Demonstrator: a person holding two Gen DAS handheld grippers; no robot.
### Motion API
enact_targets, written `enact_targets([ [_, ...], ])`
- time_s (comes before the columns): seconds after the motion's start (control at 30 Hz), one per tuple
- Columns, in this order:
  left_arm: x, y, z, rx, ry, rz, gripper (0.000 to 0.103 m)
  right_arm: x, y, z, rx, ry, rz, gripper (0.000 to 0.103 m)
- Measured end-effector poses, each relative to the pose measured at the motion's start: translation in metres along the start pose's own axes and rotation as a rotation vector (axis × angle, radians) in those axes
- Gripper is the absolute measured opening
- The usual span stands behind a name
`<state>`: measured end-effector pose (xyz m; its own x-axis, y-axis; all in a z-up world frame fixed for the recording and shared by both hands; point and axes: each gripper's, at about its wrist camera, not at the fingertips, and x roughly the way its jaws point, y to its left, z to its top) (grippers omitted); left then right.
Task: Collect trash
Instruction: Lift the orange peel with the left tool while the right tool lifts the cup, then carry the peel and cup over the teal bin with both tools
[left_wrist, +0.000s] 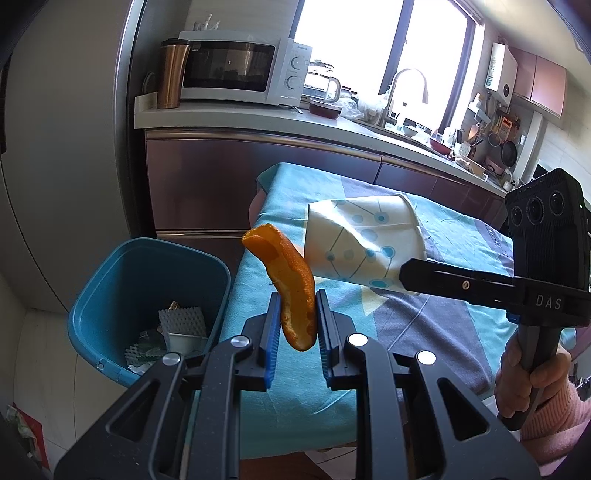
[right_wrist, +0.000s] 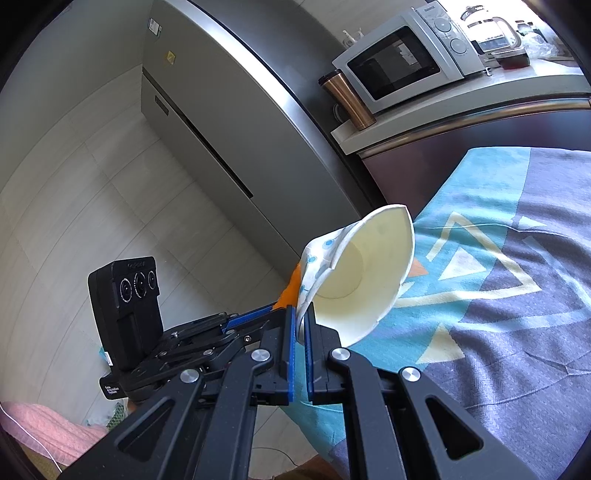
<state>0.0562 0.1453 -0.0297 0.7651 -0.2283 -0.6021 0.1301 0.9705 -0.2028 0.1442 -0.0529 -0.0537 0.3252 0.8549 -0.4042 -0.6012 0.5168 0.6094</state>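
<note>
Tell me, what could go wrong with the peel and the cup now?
1. The orange peel is pinched only at its lower end by the left gripper, above the table edge beside the blue bin. It might slip out and miss.
2. The right gripper holds the crumpled paper cup only by its rim, so it might slip free.

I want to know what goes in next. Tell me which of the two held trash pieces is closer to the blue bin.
The orange peel, clamped in the left gripper, is beside the blue bin. The crushed paper cup, in the right gripper, is farther over the table.
</note>
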Motion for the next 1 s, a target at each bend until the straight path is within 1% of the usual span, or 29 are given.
enact_targets([
  [1.0,-0.011,0.013,0.005,-0.021,-0.029,0.033,0.019,0.008,0.007,0.006,-0.019,0.014,0.026,0.004],
])
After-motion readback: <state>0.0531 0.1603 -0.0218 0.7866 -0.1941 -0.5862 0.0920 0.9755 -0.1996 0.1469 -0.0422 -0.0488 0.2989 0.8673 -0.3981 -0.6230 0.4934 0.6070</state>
